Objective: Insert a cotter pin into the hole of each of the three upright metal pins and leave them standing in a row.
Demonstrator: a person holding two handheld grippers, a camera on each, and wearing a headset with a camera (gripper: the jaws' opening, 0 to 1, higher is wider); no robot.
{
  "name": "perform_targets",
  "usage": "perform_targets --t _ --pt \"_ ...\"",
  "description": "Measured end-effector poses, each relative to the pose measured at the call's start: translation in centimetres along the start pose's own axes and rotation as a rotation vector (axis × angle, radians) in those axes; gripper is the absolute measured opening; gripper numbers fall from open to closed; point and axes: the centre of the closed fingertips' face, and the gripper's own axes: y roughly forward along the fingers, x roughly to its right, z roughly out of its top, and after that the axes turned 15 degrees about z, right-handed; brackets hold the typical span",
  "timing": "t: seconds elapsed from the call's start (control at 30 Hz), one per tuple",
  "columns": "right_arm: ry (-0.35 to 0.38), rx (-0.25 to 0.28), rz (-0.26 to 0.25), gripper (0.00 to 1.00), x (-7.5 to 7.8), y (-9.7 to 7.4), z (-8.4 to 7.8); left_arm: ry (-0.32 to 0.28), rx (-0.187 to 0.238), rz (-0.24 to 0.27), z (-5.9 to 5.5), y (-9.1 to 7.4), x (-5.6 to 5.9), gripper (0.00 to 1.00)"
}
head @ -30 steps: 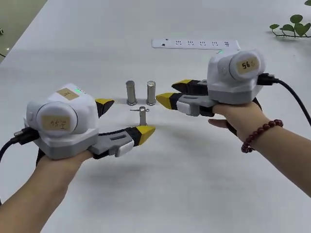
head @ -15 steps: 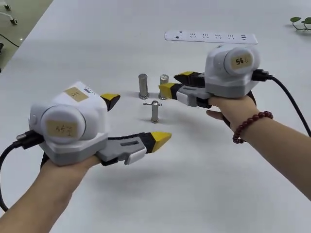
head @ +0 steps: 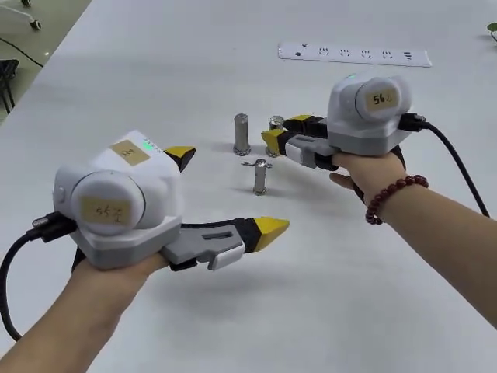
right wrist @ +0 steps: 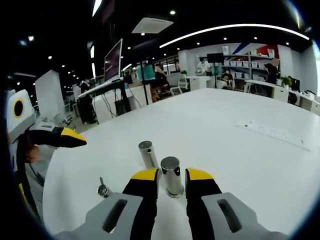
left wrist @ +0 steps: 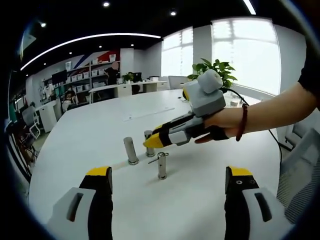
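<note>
Two claws over three upright pins, mid-bench (head: 233, 311).
The left claw (head: 226, 190) gapes wide, holding nothing; the right claw (head: 285, 130) has its jaws narrowed about one far pin (right wrist: 172, 175), grip unclear; a plain pin (head: 241, 134) stands just beside; the near pin (head: 260, 180) carries a cotter pin (head: 256, 163).

Rear right pin (head: 276, 123): in the head view, the lower part is hidden behind the yellow tip of the right gripper (head: 282, 130).
Grip: in the right gripper view that pin stands between the jaws; whether they touch it cannot be told.
Front pin (right wrist: 103, 190): at 8 o'clock in the right gripper view, its lower part is hidden behind the gripper body.
Cotter pin (left wrist: 159, 156): too small to tell how far it passes through.
Plant (head: 492, 27): cut off by the edge at 2 o'clock in the head view.
</note>
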Motion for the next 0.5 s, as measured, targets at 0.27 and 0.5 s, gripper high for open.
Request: perform_targets --t 0.27,0.5 --pt "-0.006 -0.007 -0.001 0.11 -0.24 0.12 -0.2 -0.011 -0.005 -0.012 -0.26 -0.02 0.17 0.98" --pt "-0.015 -0.007 -0.006 0.09 -0.05 0.32 -0.26 -0.002 -0.02 -0.029 -0.73 -0.07 0.51 0.99"
